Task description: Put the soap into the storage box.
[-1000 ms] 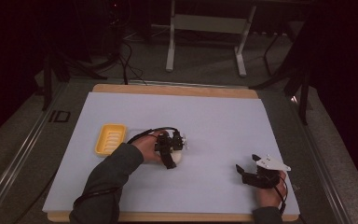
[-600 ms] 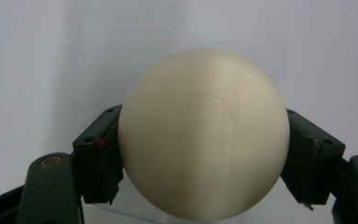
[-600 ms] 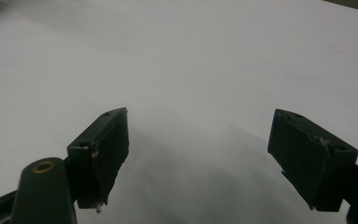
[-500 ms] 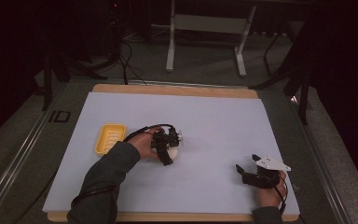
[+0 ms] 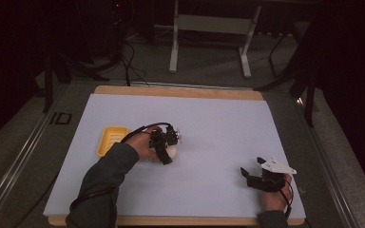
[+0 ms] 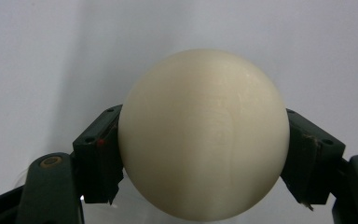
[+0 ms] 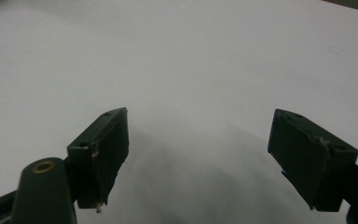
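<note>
A cream ball (image 6: 205, 158) sits between the two black jaws of my left gripper (image 6: 203, 119), whose pads press on its sides, just above the white sheet. In the high view the left gripper (image 5: 165, 148) is left of the table's middle, with the ball (image 5: 172, 151) pale beneath it and a yellow tray (image 5: 110, 140) close by on its left. My right gripper (image 5: 250, 176) rests near the front right corner, with a grey plate on top. Its jaws (image 7: 200, 121) stand wide apart over bare sheet with nothing between them.
A white sheet (image 5: 218, 128) covers the wooden table (image 5: 176, 90), whose edge shows along the back. Metal rails run down both sides. A white stand (image 5: 209, 28) and cables lie on the dark floor beyond the far edge.
The left hand with the gripper and ball has shifted slightly to the left, toward the yellow tray. The right gripper has kept still.
</note>
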### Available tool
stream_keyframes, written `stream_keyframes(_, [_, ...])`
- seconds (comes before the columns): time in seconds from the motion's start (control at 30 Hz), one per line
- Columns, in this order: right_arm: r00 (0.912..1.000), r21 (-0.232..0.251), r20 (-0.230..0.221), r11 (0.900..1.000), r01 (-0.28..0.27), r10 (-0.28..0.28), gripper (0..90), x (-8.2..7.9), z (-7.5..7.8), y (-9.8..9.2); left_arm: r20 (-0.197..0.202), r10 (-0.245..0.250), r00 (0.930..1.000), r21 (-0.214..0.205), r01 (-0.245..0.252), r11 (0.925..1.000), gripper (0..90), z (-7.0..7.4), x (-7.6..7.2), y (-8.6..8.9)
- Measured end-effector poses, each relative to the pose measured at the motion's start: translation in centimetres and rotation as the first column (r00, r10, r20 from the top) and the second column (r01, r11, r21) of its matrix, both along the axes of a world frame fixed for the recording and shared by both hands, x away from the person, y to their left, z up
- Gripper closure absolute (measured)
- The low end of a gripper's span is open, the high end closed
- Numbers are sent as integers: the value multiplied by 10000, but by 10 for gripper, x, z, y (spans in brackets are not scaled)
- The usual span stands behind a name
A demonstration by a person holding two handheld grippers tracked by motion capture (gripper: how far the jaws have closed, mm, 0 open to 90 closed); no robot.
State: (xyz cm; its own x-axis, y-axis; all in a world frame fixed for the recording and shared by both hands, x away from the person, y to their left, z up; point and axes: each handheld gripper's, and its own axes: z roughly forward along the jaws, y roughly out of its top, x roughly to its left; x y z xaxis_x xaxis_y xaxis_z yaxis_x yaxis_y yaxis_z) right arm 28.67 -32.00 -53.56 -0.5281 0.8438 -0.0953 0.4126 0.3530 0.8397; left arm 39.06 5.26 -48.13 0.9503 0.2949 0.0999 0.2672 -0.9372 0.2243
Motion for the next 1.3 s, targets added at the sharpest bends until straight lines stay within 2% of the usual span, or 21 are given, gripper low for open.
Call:
stream_keyframes(0.33, [10000,-13,4,10000,0,0,202,0,0,0,2,617,9981,2,-617,9981,253,3,5,13])
stream_keyframes(0.87, [10000,-18,9,10000,7,-7,202,0,0,0,-377,886,9954,-235,-895,9957,253,11,9,32])
stream_keyframes(1.3, [10000,-11,13,10000,18,-18,203,0,0,0,-392,1363,9899,-295,-1375,9901,253,13,14,51])
